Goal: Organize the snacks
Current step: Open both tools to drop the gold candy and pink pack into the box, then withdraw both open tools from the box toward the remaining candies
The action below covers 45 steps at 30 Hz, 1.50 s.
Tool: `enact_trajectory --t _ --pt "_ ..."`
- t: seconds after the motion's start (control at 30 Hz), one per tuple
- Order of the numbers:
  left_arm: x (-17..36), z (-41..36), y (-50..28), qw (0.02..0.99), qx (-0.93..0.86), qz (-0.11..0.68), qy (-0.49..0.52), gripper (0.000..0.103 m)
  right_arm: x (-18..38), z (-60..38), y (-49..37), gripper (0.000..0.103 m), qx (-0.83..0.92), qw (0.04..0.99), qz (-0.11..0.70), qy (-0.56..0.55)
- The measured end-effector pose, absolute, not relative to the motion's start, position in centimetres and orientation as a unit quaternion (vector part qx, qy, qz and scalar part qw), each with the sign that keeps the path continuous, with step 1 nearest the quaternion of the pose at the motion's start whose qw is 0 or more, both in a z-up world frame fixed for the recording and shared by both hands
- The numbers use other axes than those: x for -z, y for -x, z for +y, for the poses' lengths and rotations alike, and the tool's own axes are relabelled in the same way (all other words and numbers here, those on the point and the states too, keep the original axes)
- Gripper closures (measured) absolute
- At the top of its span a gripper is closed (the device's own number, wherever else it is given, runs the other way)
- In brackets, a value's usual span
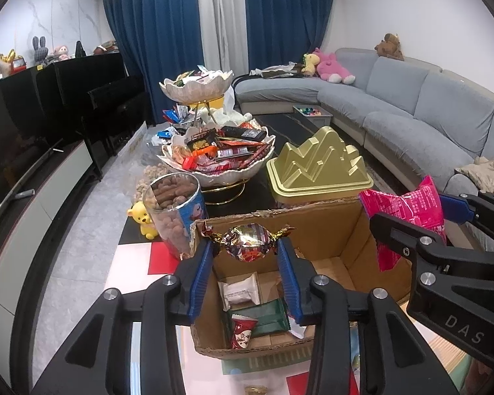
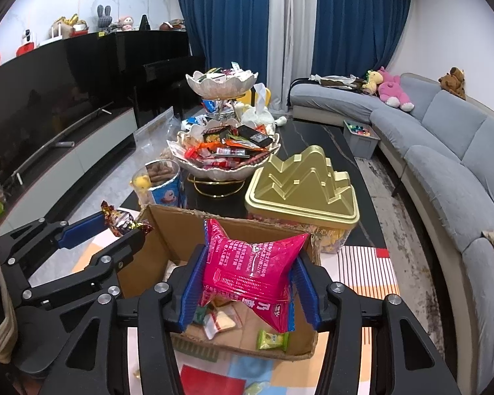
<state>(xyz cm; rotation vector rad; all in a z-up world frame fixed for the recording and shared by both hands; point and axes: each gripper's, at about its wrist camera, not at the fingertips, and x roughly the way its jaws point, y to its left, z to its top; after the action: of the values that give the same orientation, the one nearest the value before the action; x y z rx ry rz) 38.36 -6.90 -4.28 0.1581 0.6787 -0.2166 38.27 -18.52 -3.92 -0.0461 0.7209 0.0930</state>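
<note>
Left hand-held gripper (image 1: 245, 256): closed on a foil-wrapped candy (image 1: 251, 241), which is held above the near-left corner of the cardboard box (image 1: 342, 227).
Right hand-held gripper (image 2: 247, 283): closed on a pink snack packet (image 2: 250, 263), which is held over the open box.
Box contents: a white packet (image 1: 242, 291), a green packet (image 1: 266, 317) and a red-and-white packet (image 1: 242, 330) are seen on the box floor.
Tabletop (image 2: 313, 131): dark and marble-veined; a two-tier bowl stand (image 2: 227, 151) heaped with snacks, a gold mountain-shaped tin (image 2: 303, 187) and a clear jar (image 1: 174, 204) of what appear to be brown snacks are carried beyond the box.
Room: a grey sectional sofa (image 1: 411, 115) with plush toys is seen on the right, blue curtains (image 1: 161, 33) behind, and a black piano (image 1: 92, 82) on the left.
</note>
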Motion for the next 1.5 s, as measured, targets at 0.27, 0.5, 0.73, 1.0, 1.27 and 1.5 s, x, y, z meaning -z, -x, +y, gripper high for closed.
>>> enact_trajectory --t 0.27,0.5,0.73,1.0,1.27,1.5 --pt "4.4 -6.3 -38.1 0.935 0.101 0.333 -0.075 0.041 3.6 -19.0 -38.5 0.023 -0.040 0.936 0.349 0.026" --pt "4.2 -6.3 -37.8 0.935 0.095 0.331 -0.080 0.028 3.5 -19.0 -37.8 0.023 -0.037 0.937 0.347 0.026" --pt "3.9 -6.3 -37.5 0.936 0.098 0.329 -0.073 0.026 3.0 -19.2 -37.3 0.023 -0.034 0.940 0.339 0.022" --pt "3.0 -6.1 -36.5 0.939 0.102 0.322 -0.065 0.026 2.0 -19.6 -36.4 0.023 -0.034 0.944 0.329 0.012" --pt "2.0 -5.5 -35.1 0.942 0.098 0.315 -0.062 0.025 1.6 -19.8 -35.4 0.023 -0.035 0.945 0.324 0.007" --pt "1.9 -4.8 -33.6 0.943 0.089 0.313 -0.064 0.023 1.7 -19.7 -34.4 0.023 -0.034 0.946 0.323 0.011"
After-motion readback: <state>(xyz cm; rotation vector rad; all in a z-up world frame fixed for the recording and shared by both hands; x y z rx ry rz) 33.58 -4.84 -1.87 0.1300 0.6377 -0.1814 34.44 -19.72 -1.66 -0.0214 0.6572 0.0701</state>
